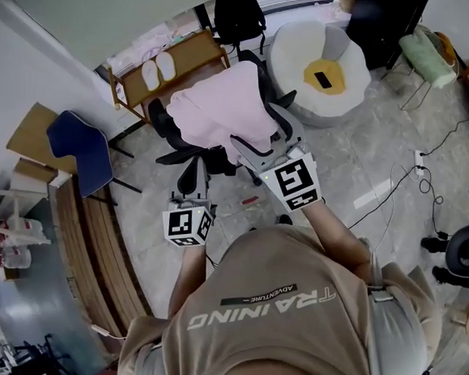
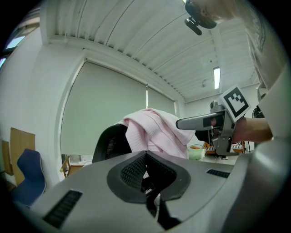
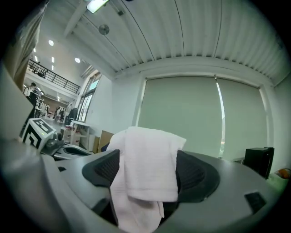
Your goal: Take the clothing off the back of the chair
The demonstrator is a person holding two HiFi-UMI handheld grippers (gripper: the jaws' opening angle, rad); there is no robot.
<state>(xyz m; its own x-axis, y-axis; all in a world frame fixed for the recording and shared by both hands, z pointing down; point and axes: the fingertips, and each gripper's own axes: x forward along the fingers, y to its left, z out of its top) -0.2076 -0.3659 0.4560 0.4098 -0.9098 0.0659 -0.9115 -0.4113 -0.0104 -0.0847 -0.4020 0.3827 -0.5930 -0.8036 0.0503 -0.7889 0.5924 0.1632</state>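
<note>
Pink clothing hangs over the back of a black office chair in the head view. My right gripper is at the garment's near edge, jaws wide apart. In the right gripper view the pink cloth hangs between the open jaws, and the pads do not press on it. My left gripper sits lower left beside the chair, shut and empty. The left gripper view looks over its shut jaws at the draped clothing, the chair back and the right gripper.
A blue chair stands at the left by stacked boards. Behind the office chair are a wooden bench with slippers, a second black chair and a white and yellow beanbag. Cables lie on the floor at the right.
</note>
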